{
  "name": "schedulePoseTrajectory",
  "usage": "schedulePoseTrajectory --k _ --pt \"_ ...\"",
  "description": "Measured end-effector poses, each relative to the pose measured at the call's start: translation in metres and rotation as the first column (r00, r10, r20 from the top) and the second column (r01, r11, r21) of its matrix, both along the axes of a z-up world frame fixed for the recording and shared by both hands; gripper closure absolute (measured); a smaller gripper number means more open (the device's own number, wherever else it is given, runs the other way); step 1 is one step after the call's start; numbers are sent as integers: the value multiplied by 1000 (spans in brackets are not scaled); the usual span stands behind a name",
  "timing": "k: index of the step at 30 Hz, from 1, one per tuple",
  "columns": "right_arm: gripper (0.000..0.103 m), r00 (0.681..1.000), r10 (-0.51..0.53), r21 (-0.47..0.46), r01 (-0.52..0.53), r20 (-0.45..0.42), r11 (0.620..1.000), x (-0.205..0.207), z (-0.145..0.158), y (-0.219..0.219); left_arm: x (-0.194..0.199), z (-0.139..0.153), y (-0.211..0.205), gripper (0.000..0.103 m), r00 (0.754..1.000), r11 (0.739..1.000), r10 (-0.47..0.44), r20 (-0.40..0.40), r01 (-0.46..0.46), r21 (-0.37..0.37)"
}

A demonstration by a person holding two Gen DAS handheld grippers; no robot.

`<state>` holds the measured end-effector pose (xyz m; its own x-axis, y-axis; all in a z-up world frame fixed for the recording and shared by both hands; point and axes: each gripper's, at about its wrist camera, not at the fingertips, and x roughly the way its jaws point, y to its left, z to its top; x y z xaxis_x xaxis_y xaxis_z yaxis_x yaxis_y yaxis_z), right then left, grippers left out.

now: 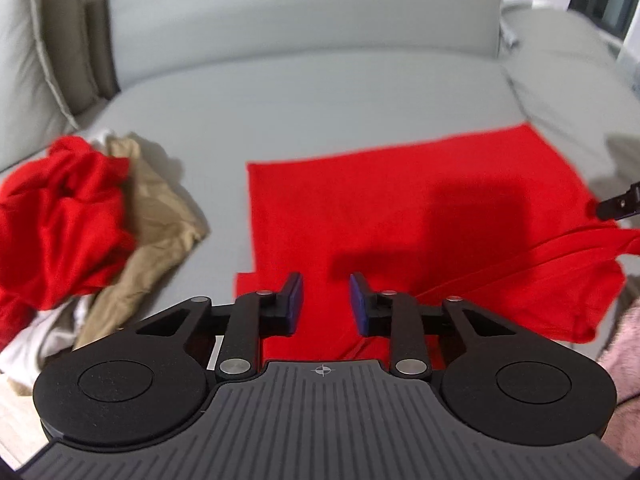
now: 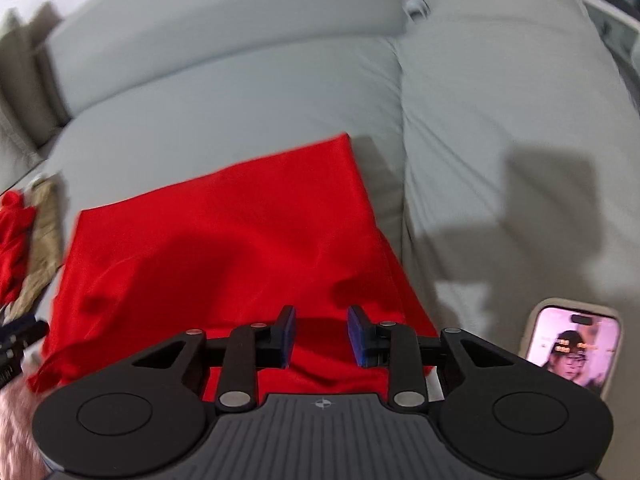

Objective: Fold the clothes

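Observation:
A red garment (image 1: 400, 216) lies spread flat on the grey sofa seat (image 1: 320, 100), with a folded-over part along its near right side (image 1: 560, 264). My left gripper (image 1: 326, 284) hovers over the garment's near left edge, its jaws apart with nothing between the blue pads (image 1: 294, 300). In the right wrist view the same garment (image 2: 224, 232) fills the middle. My right gripper (image 2: 322, 316) stands open above its near right part, and its pads (image 2: 356, 336) grip nothing. Each gripper's tip shows at the edge of the other's view (image 1: 618, 202) (image 2: 20, 336).
A heap of crumpled clothes sits left of the garment: red (image 1: 60, 220), tan (image 1: 152, 220) and white (image 1: 40, 344). A phone (image 2: 572, 348) with a lit screen lies on the right seat cushion. Something pink and fuzzy (image 1: 624, 360) is at the near edge. Sofa backrests rise behind.

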<state>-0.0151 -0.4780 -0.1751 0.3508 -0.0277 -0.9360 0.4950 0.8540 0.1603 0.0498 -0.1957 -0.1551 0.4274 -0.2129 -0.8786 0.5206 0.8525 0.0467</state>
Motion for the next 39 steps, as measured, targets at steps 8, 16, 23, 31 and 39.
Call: schedulePoseTrajectory --k 8,16,23,31,39 --pt "69 975 183 49 -178 -124 983 -33 -5 14 -20 -11 17 81 954 972 -233 -186 236 -10" --pt "64 969 245 -134 -245 -17 960 -80 48 25 -39 9 58 75 976 986 -167 -139 165 -23" --pt "67 971 205 -43 -202 124 979 -51 30 51 -45 3 31 74 992 988 -119 -42 114 -103" --pt "74 978 208 42 -207 -30 978 -55 -10 74 -46 -27 42 80 969 991 -111 -221 125 49" --pt "64 973 182 -18 -181 146 983 -100 33 66 -45 3 117 71 978 988 72 -194 -97 -124"
